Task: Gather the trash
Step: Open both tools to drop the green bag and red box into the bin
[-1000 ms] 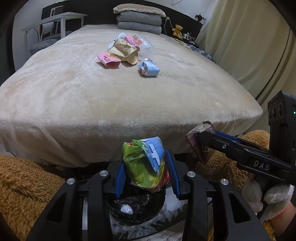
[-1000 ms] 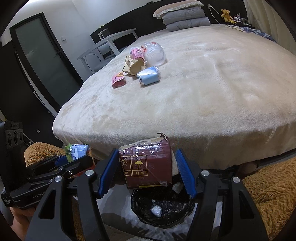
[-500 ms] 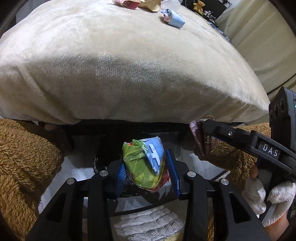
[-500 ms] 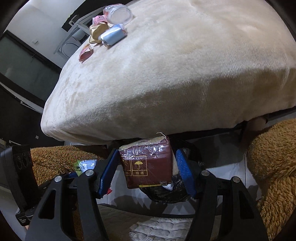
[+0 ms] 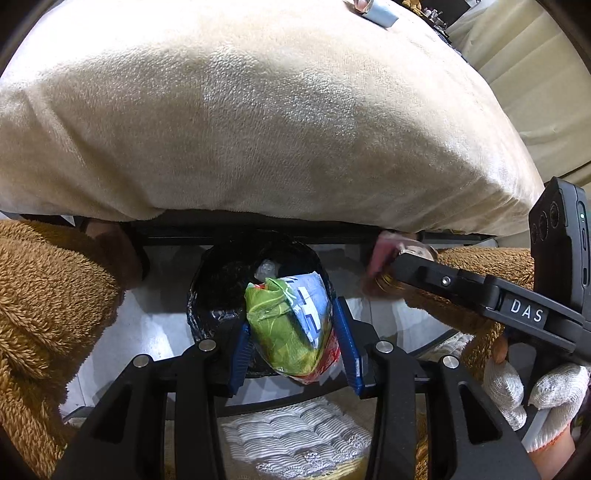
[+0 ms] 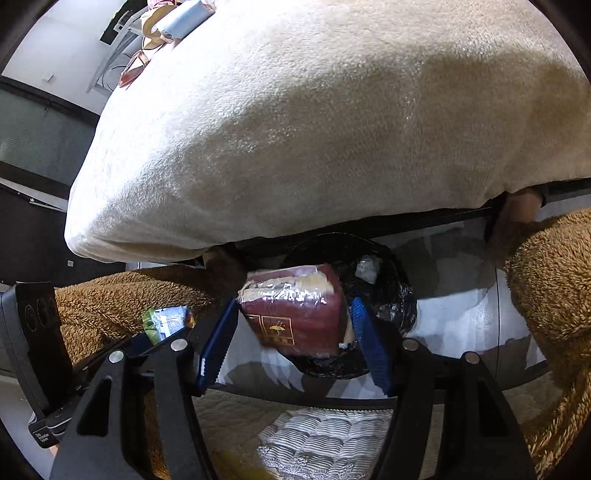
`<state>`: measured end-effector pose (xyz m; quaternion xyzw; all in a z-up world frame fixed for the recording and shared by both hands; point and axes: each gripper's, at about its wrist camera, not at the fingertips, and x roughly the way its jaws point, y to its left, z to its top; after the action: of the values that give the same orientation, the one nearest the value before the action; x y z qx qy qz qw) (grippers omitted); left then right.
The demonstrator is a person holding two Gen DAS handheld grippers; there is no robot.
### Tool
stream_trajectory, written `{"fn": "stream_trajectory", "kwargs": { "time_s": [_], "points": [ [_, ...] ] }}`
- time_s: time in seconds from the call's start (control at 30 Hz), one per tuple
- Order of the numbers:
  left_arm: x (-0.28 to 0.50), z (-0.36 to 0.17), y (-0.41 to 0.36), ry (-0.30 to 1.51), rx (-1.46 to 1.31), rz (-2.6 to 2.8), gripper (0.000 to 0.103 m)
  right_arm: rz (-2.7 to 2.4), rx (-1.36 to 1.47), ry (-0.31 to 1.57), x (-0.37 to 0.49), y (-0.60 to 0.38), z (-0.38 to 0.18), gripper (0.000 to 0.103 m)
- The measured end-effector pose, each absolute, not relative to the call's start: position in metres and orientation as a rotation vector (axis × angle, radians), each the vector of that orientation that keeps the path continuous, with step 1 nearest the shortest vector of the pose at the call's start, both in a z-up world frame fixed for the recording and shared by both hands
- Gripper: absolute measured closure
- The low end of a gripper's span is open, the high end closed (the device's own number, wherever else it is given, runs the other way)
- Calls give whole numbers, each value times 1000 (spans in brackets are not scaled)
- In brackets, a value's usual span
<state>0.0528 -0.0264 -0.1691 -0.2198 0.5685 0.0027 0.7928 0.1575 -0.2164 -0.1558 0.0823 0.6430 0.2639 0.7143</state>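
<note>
My left gripper [image 5: 293,328] is shut on a crumpled green, blue and red wrapper [image 5: 291,328], held over the black-lined trash bin [image 5: 214,291] on the floor at the foot of the bed. My right gripper [image 6: 295,328] has its jaws spread wide around a maroon plastic-wrapped packet [image 6: 295,314], which is blurred and tilted, apart from the left pad, above the same bin [image 6: 391,299]. A white scrap [image 6: 367,269] lies inside the bin. The right gripper with the packet also shows in the left wrist view [image 5: 384,266].
The bed with a beige blanket [image 5: 258,122] overhangs the bin. More trash lies far up the bed [image 6: 166,26]. Brown fluffy rugs [image 5: 40,295] flank the bin on both sides [image 6: 554,288]. A white quilted mat [image 5: 295,443] lies below the grippers.
Both grippers tilted down and moved in over the bin. The right gripper's jaws have widened and the maroon packet has come loose and tilted. The left gripper still holds its wrapper.
</note>
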Motion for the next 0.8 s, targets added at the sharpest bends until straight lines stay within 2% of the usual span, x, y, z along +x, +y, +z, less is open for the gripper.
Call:
{"fn": "stream_trajectory", "kwargs": {
  "time_s": [0.07, 0.13, 0.17, 0.57, 0.8],
  "points": [
    [52, -169, -26, 1222, -472, 9, 61, 591, 189, 1425, 158, -217, -157, 39],
    [52, -169, -26, 1217, -473, 17, 48, 602, 197, 1429, 158, -217, -157, 38],
    [52, -168, -26, 1214, -472, 21, 46, 603, 198, 1430, 158, -217, -158, 37],
    [50, -163, -20, 1195, -480, 33, 45, 591, 226, 1413, 160, -222, -152, 35],
    [45, -148, -27, 1139, -402, 59, 45, 622, 178, 1316, 153, -218, -133, 35]
  ]
}}
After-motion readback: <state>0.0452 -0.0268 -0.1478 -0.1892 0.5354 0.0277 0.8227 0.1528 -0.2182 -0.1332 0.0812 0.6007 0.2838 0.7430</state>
